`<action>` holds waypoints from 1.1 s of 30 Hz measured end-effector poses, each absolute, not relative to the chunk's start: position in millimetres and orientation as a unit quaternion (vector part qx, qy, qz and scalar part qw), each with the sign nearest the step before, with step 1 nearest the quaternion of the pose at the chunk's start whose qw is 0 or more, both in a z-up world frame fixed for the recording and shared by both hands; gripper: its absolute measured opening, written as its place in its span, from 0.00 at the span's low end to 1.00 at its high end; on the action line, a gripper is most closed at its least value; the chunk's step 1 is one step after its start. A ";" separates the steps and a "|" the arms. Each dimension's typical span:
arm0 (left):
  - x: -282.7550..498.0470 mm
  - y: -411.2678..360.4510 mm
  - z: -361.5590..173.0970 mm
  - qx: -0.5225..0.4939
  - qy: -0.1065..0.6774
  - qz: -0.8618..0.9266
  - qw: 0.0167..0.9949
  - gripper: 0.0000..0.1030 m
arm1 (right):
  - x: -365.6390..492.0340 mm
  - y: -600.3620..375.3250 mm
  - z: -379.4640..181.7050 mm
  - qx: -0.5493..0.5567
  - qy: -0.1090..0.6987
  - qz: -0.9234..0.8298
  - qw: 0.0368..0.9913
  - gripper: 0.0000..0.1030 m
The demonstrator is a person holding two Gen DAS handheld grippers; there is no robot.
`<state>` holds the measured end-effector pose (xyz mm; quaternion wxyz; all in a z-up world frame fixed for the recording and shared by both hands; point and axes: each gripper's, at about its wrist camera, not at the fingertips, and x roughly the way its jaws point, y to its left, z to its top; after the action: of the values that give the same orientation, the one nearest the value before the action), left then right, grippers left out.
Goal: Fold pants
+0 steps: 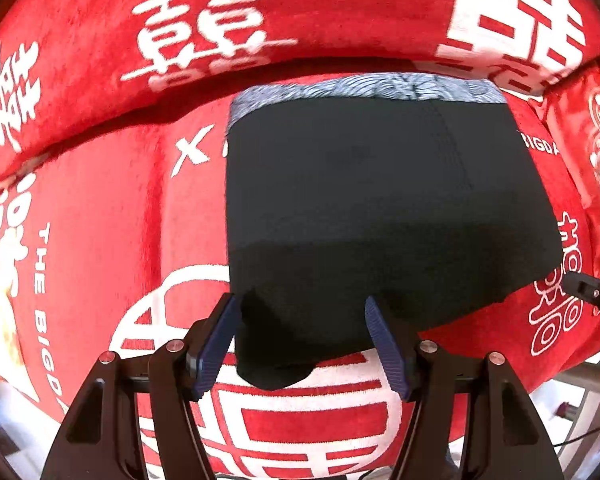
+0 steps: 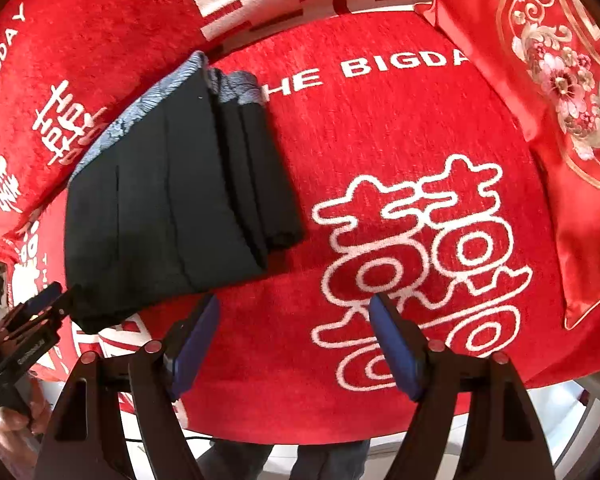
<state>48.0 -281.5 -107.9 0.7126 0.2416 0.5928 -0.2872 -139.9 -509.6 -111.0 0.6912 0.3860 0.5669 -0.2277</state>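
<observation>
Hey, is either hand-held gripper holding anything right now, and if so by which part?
Nothing is held. The left hand-held gripper is open around the near bottom corner of the black pants; the right hand-held gripper is open over the red blanket.

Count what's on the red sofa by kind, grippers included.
Black shorts: 1
Red embroidered cushion: 1
Grippers: 2, left gripper and right gripper, both open
Total: 4
</observation>
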 end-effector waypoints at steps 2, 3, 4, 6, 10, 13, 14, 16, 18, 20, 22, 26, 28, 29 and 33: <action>51.1 -278.4 -109.0 0.235 0.597 -0.286 0.711 0.65 | -132.0 -504.3 -109.6 0.374 0.573 -0.226 0.694 0.78; 51.9 -277.6 -109.1 0.234 0.598 -0.285 0.712 0.65 | -128.8 -502.6 -109.5 0.370 0.574 -0.223 0.696 0.78; 52.4 -277.0 -108.9 0.234 0.597 -0.284 0.713 0.65 | -124.3 -499.8 -108.4 0.367 0.575 -0.219 0.698 0.78; 52.5 -276.2 -108.2 0.233 0.595 -0.285 0.714 0.65 | -116.9 -494.9 -106.1 0.365 0.576 -0.212 0.700 0.78; 55.1 -272.8 -108.5 0.220 0.601 -0.286 0.713 0.69 | -110.0 -488.5 -105.8 0.360 0.580 -0.207 0.700 0.78; 59.2 -268.4 -109.0 0.213 0.608 -0.279 0.712 0.99 | -108.0 -487.3 -106.4 0.359 0.585 -0.208 0.697 0.78; 59.8 -266.8 -108.0 0.212 0.607 -0.279 0.713 0.99 | -107.1 -487.4 -106.8 0.359 0.586 -0.209 0.696 0.78; 60.5 -264.7 -108.3 0.214 0.608 -0.277 0.712 0.99 | -107.3 -486.7 -106.4 0.359 0.586 -0.212 0.694 0.78; 61.3 -262.6 -109.5 0.219 0.609 -0.272 0.712 0.99 | -106.5 -485.6 -106.1 0.358 0.588 -0.214 0.693 0.78; 62.2 -260.5 -112.0 0.229 0.611 -0.263 0.711 0.99 | -105.6 -483.8 -105.5 0.358 0.589 -0.215 0.692 0.78; 64.0 -257.9 -114.1 0.234 0.616 -0.256 0.707 0.99 | -104.8 -481.6 -105.1 0.357 0.591 -0.215 0.691 0.78; 70.3 -252.2 -113.4 0.228 0.625 -0.253 0.703 0.99 | -103.3 -475.3 -102.2 0.356 0.593 -0.215 0.690 0.78; 72.5 -249.7 -112.2 0.229 0.625 -0.252 0.702 0.99 | -102.0 -471.2 -99.5 0.356 0.592 -0.216 0.690 0.78; 72.9 -249.0 -111.5 0.231 0.625 -0.252 0.701 0.99 | -101.2 -470.1 -98.7 0.356 0.591 -0.217 0.691 0.78; 76.3 -245.0 -110.3 0.241 0.626 -0.254 0.697 0.99 | -96.6 -462.3 -92.2 0.357 0.589 -0.223 0.690 0.78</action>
<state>76.3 -245.0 -110.3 0.6968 0.2407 0.6259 -0.2545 -96.6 -462.3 -92.2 0.6895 0.3571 0.5894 -0.2229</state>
